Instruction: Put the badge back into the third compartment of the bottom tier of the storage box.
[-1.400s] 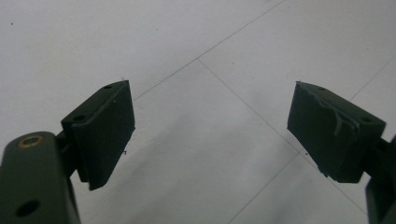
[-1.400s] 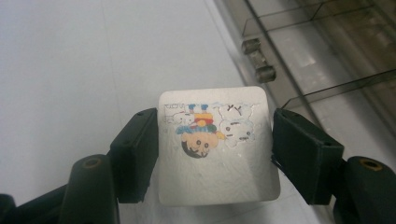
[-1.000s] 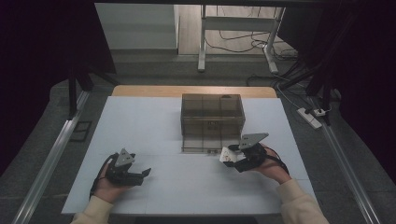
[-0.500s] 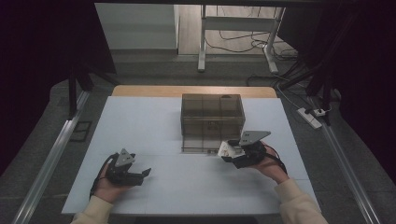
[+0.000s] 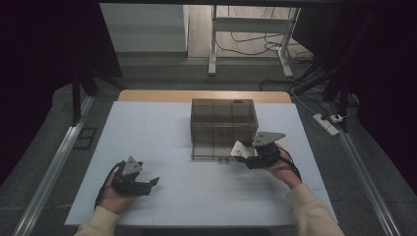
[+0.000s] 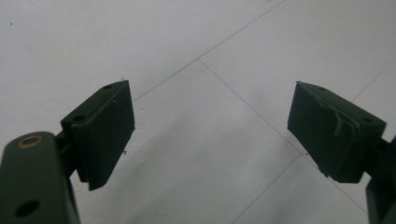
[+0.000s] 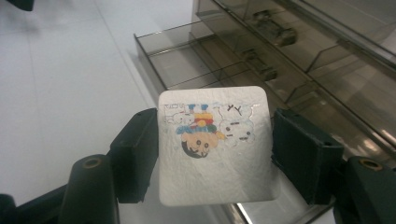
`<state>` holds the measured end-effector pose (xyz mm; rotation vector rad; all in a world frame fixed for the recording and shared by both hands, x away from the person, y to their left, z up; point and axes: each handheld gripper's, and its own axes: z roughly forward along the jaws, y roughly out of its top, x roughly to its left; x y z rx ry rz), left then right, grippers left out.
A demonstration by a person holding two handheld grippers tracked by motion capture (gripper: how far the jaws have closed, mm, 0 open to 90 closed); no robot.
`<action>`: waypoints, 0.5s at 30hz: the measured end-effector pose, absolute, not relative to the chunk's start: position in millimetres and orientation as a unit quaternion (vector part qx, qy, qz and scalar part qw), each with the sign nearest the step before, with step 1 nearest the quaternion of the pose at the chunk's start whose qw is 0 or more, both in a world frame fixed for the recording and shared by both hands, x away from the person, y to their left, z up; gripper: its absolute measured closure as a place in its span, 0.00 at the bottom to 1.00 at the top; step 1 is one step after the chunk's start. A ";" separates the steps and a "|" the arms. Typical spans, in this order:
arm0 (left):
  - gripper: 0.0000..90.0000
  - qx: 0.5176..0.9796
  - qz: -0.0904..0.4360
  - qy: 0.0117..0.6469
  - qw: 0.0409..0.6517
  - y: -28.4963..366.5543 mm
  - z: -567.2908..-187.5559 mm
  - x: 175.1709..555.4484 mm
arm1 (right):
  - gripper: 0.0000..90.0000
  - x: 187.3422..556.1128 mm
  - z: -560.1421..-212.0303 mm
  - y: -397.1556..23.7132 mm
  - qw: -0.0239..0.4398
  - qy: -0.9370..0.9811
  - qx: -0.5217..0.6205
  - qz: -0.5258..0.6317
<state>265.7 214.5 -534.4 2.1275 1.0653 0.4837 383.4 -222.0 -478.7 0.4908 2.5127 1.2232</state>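
On the white table [image 5: 147,128] from the high view, a smoky clear drawer box [image 5: 223,120] sits centre-far with its bottom drawer [image 5: 211,150] pulled out. The right gripper [image 5: 247,156] hovers just right of that drawer, holding a small white pack [image 5: 240,149]. The left gripper [image 5: 147,184] rests near-left.

Left gripper view: jaws spread wide, nothing between them, just bare table.

Right gripper view: jaws clamped on the side edges of a cartoon-printed tissue pack [image 7: 214,144] above the drawer. Looks light, soft and squishy, so an edge pinch seems about right.
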 end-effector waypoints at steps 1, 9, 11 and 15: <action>0.17 0.821 0.186 0.411 0.350 214.6 -534.4 265.7 | 0.36 384.5 -478.0 -222.1 0.154 0.875 0.171 0.425; 0.17 0.822 0.186 0.411 0.347 214.6 -535.2 266.7 | 0.36 399.1 -478.4 -223.3 0.167 0.875 0.175 0.420; 0.17 0.822 0.185 0.411 0.347 214.4 -535.4 266.9 | 0.36 402.9 -479.9 -224.7 0.168 0.876 0.177 0.416; 0.17 0.823 0.184 0.410 0.347 214.2 -535.5 266.9 | 0.36 407.0 -482.7 -227.2 0.171 0.876 0.181 0.413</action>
